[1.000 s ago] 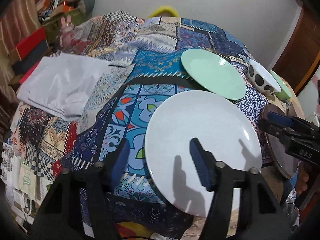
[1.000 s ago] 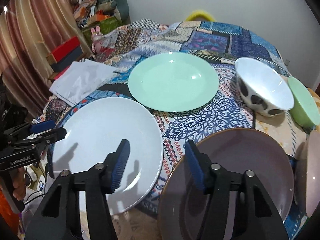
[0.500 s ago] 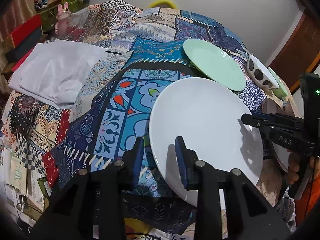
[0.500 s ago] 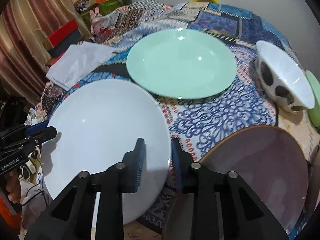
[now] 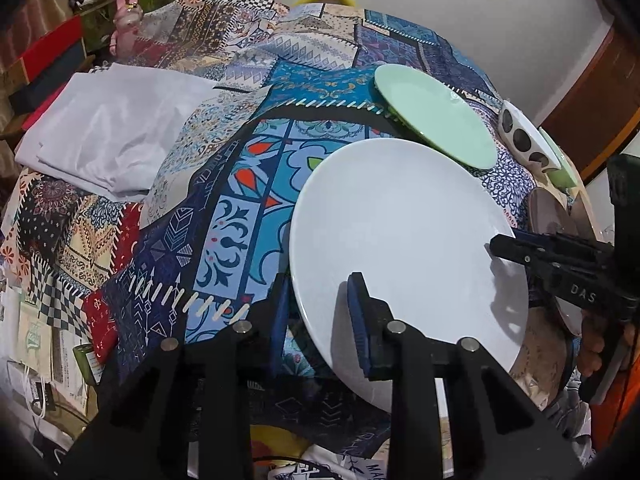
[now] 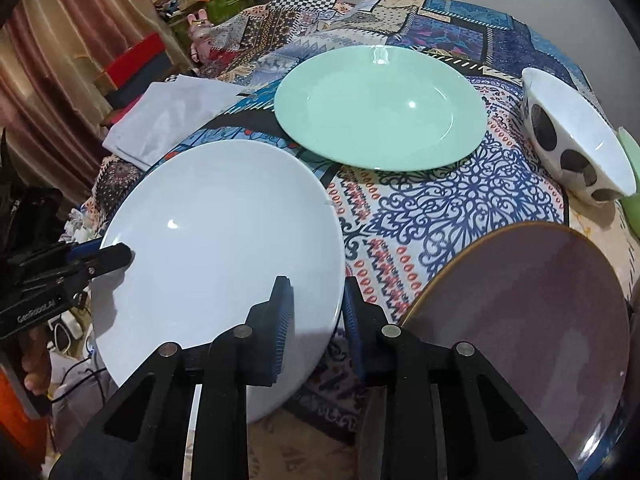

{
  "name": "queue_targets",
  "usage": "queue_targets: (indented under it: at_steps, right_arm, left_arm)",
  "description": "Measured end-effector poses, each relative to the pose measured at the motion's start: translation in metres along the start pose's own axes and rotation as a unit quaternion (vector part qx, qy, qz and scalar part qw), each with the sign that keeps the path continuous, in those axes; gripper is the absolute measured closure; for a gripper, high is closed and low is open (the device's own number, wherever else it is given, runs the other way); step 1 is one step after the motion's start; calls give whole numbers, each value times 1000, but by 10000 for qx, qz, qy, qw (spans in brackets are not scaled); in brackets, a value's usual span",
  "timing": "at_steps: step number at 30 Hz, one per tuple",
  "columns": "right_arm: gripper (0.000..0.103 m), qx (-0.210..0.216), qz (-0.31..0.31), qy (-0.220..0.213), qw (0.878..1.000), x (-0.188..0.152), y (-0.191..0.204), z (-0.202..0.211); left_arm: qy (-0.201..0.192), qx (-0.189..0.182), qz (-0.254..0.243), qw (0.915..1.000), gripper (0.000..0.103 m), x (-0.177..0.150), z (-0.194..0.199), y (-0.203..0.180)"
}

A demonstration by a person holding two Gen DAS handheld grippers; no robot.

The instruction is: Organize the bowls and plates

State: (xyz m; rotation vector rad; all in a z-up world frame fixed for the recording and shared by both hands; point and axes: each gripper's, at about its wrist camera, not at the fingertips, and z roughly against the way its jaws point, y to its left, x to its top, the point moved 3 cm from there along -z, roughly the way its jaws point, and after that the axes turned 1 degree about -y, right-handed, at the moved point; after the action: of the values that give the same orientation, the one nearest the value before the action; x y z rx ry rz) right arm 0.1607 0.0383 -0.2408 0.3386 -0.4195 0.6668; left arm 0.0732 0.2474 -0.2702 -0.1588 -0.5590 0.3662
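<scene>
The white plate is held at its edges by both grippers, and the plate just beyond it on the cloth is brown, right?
Not quite. Both grippers, left and right, do close on the white plate's edges, but the plate beyond it is mint green, as the right wrist view shows. The brown plate lies to the right.

Both tools are clamped on opposite rims of one plate — left tool (image 5: 320, 312), right tool (image 6: 316, 312).
</scene>
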Motion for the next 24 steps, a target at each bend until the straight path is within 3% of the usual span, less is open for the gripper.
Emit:
queue_targets:
  at_steps: [4, 13, 24]
  right_arm:
    - [78, -15, 44, -30, 10000, 0, 1, -3]
    - [79, 63, -122, -134, 9998, -1, 1, 2]
    - [79, 81, -142, -437, 9989, -2, 0, 26]
  left_arm:
    - [59, -119, -14, 9999, 74, -2, -2, -1]
    - [43, 54, 22, 10000, 75, 0, 1, -5]
    - [-192, 68, -48, 9998, 75, 5, 23, -18]
